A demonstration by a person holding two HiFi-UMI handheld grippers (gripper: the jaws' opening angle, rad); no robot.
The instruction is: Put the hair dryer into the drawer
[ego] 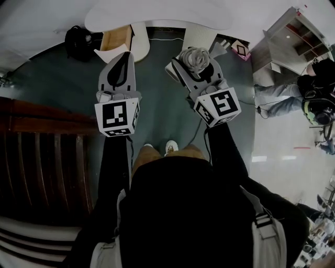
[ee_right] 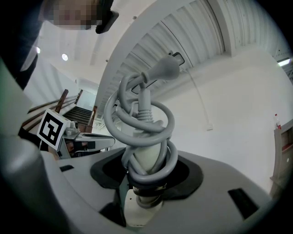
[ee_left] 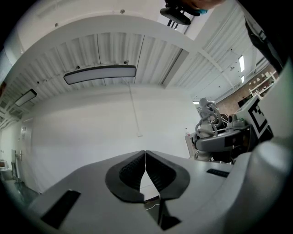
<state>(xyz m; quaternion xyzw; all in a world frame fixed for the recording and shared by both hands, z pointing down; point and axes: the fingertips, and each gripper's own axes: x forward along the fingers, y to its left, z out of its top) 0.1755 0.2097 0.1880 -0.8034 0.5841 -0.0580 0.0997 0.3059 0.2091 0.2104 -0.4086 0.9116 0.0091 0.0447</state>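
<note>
Dark floor [ego: 167, 110] fills the head view, with a wooden staircase [ego: 42, 157] at left and a white bench [ego: 157, 13] ahead. Under the bench's edge an open wooden drawer [ego: 116, 38] shows. Left hand-held gripper [ee_left: 145, 157] is clenched on nothing, its jaws meeting at the tips, just short of the drawer. Right hand-held gripper [ee_right: 145, 178] grasps the hair dryer [ee_right: 147, 157], outside the drawer and right of it, its grey cord [ee_right: 137, 114] coiled around the body.
</note>
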